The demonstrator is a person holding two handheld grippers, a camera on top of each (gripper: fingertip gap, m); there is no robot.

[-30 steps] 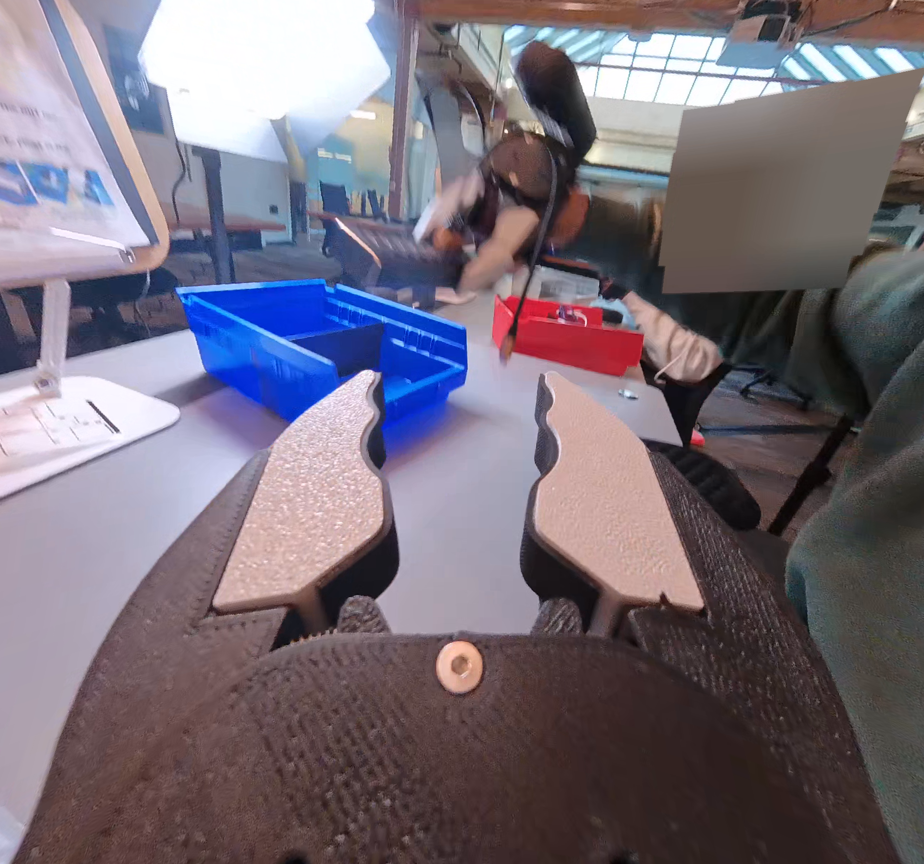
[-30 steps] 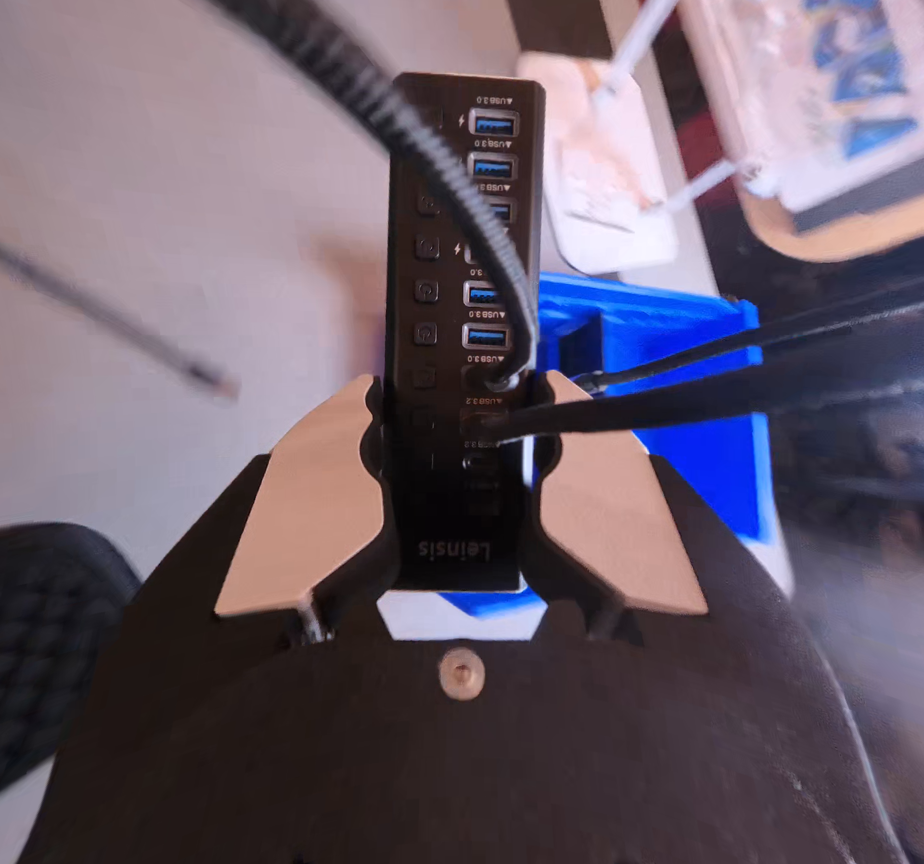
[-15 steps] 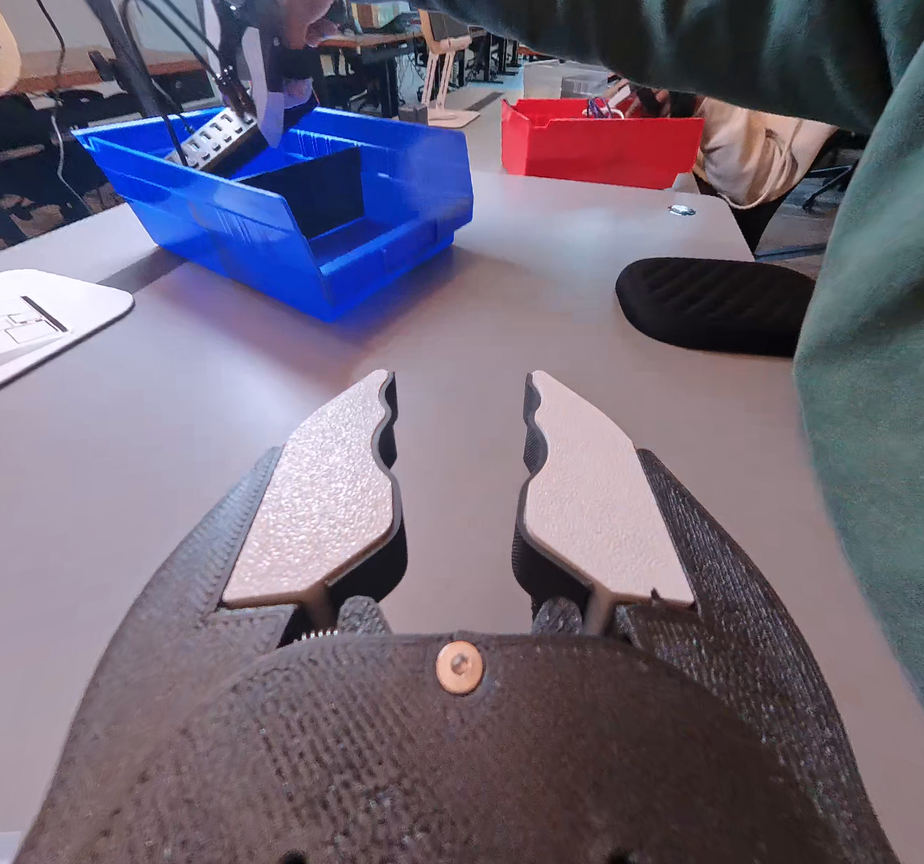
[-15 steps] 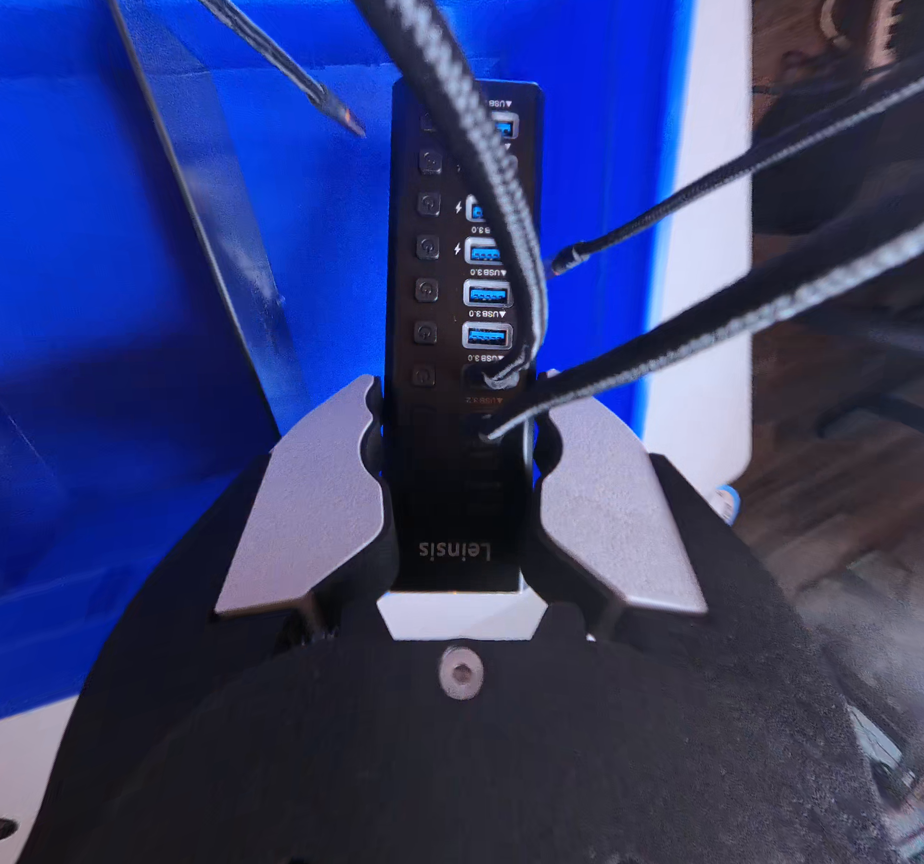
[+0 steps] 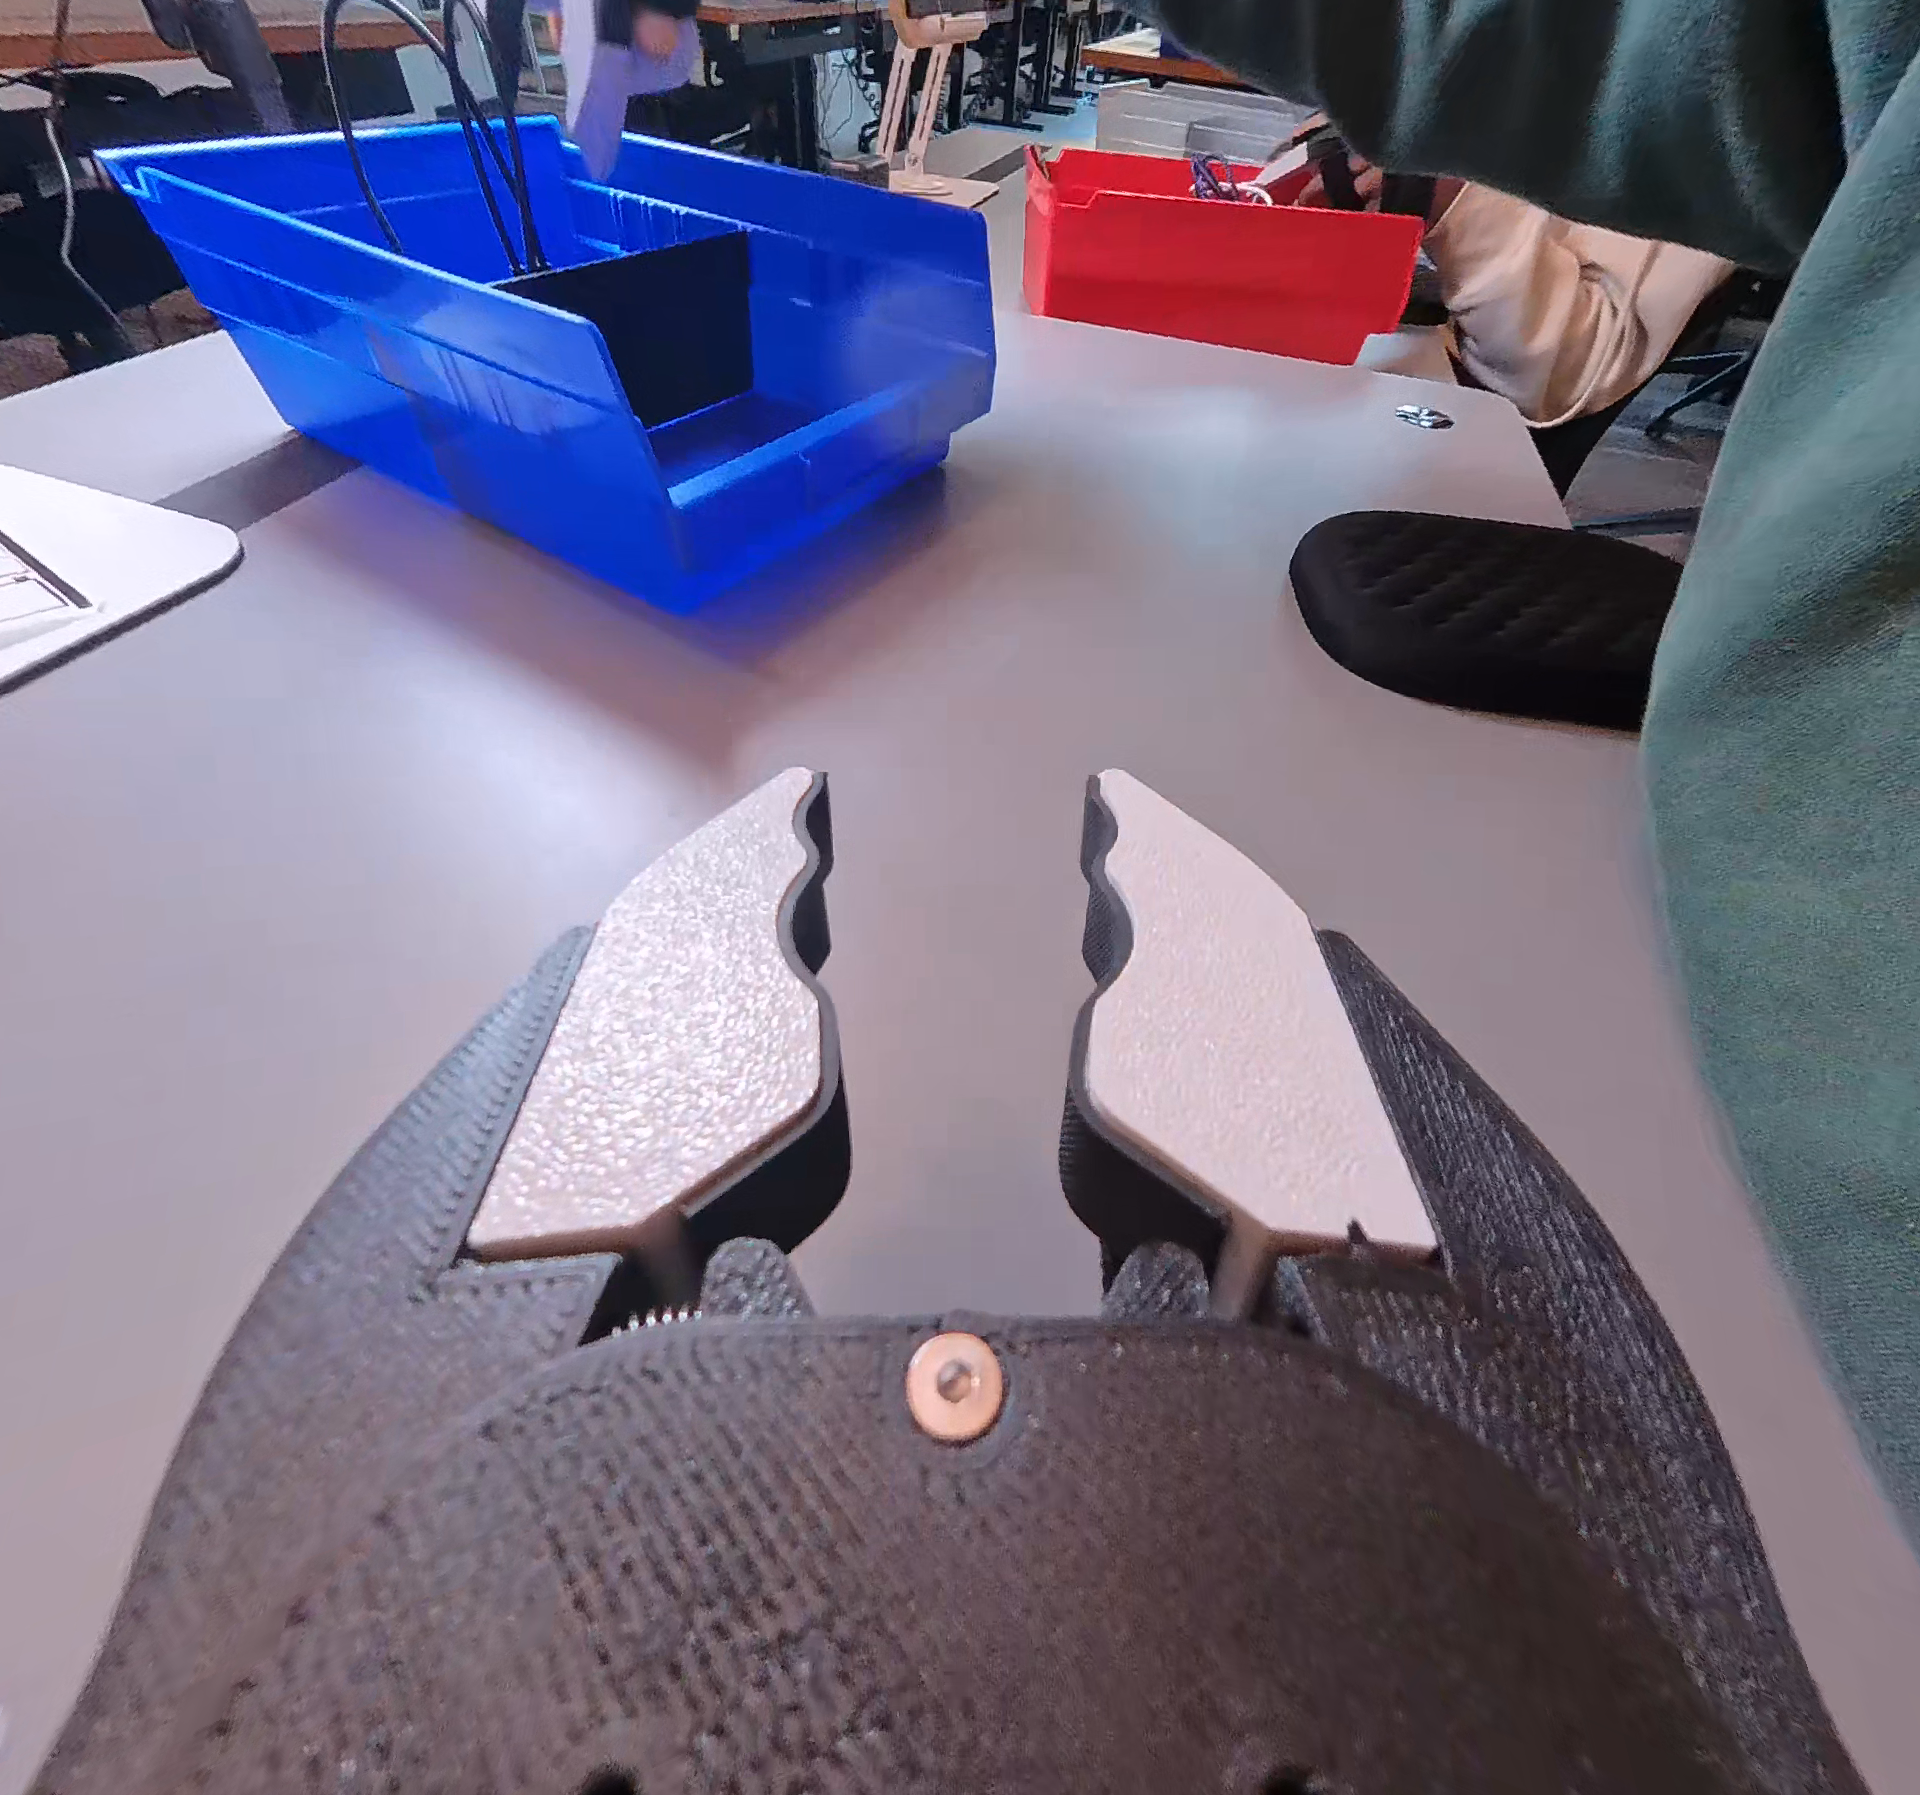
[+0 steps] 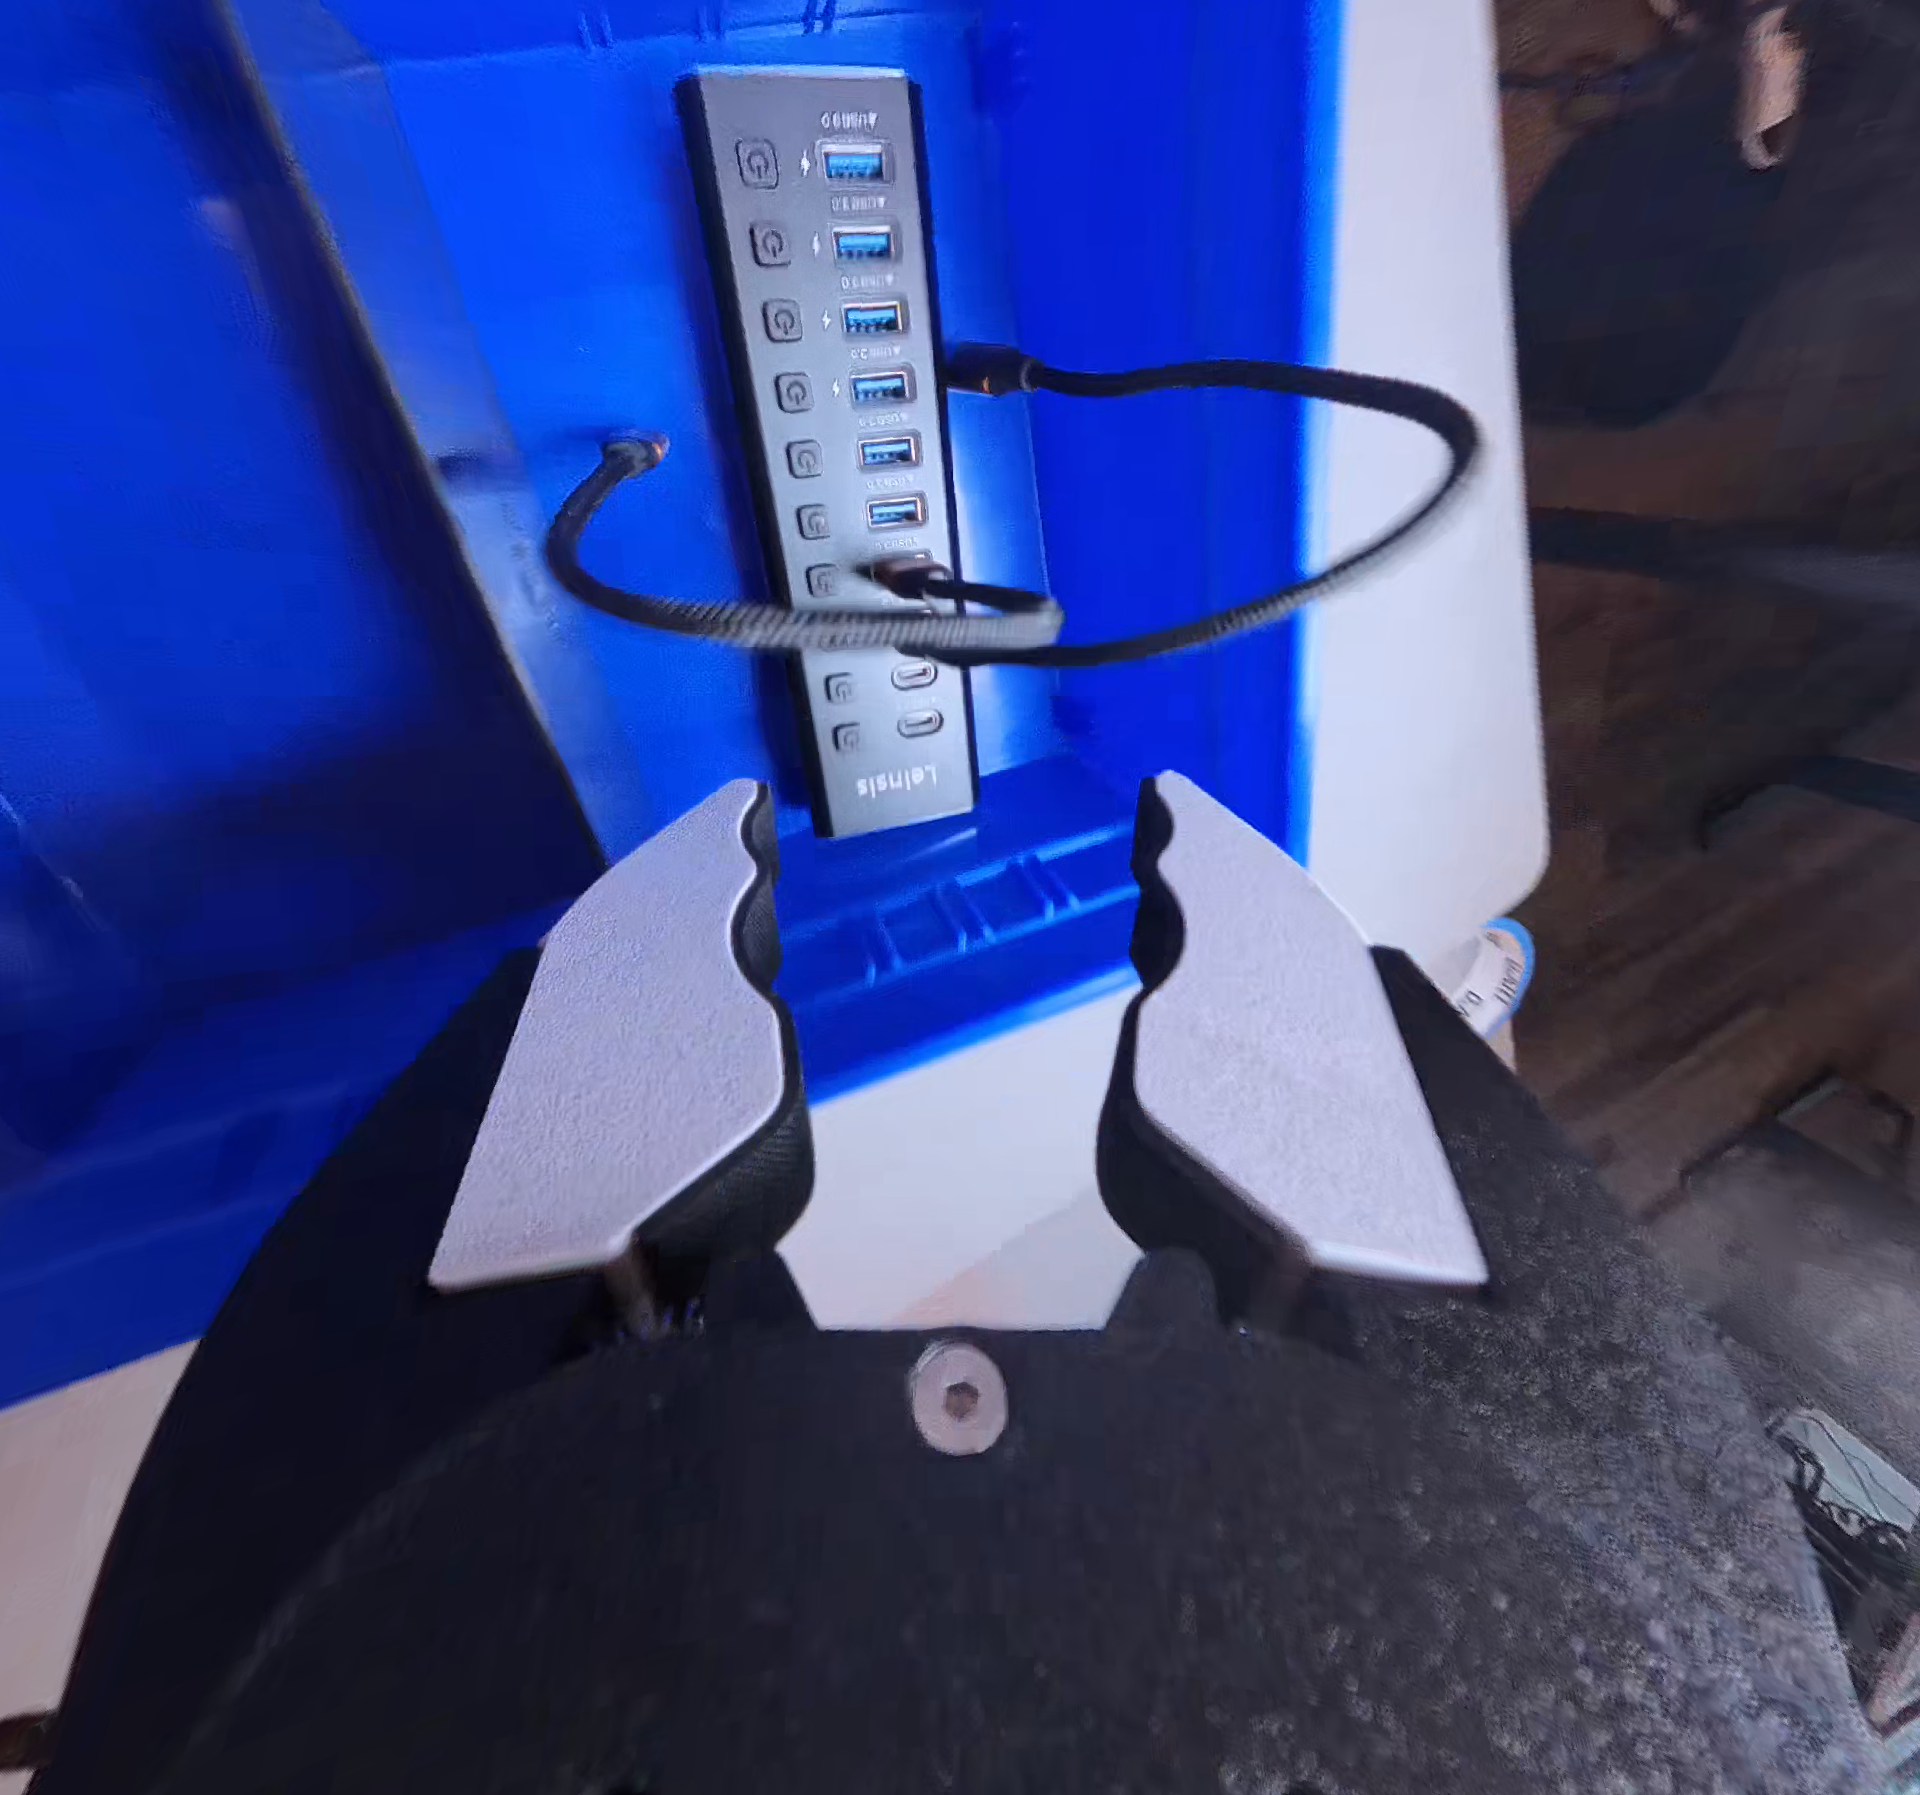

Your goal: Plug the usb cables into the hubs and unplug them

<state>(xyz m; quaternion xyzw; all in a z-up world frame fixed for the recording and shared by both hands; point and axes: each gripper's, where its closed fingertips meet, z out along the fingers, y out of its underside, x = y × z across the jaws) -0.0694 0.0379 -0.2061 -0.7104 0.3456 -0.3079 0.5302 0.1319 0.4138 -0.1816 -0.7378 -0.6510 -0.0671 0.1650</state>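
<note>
A black USB hub (image 6: 836, 457) lies on the floor of the blue bin (image 6: 312, 395), just beyond my open right gripper (image 6: 954, 789), which is empty and above the bin's edge. Two black braided cables (image 6: 1247, 602) are plugged into the hub's ports and loop out; one free end (image 6: 634, 449) lies left of the hub, another (image 6: 987, 365) right of it. My left gripper (image 5: 954, 789) is open and empty, low over the grey table (image 5: 364, 810). In the left wrist view the cables (image 5: 457, 124) arch up out of the blue bin (image 5: 582, 374).
A black divider (image 5: 665, 322) splits the blue bin. A red bin (image 5: 1205, 280) stands at the back right, a black pad (image 5: 1475, 602) at the right, a white stand base (image 5: 94, 571) at the left. A green sleeve (image 5: 1766, 395) fills the right. The table edge (image 6: 1423, 498) runs beside the bin. The grippers' ends are close to 45 cm from one another. From my right tips it is roughly 9 cm to the black USB hub (image 6: 836, 457); from my left, 40 cm.
My right gripper opened and let go of the hub, which now lies in the blue bin with its cables. The right gripper drew back. The left gripper stayed open, lowering toward the table.
</note>
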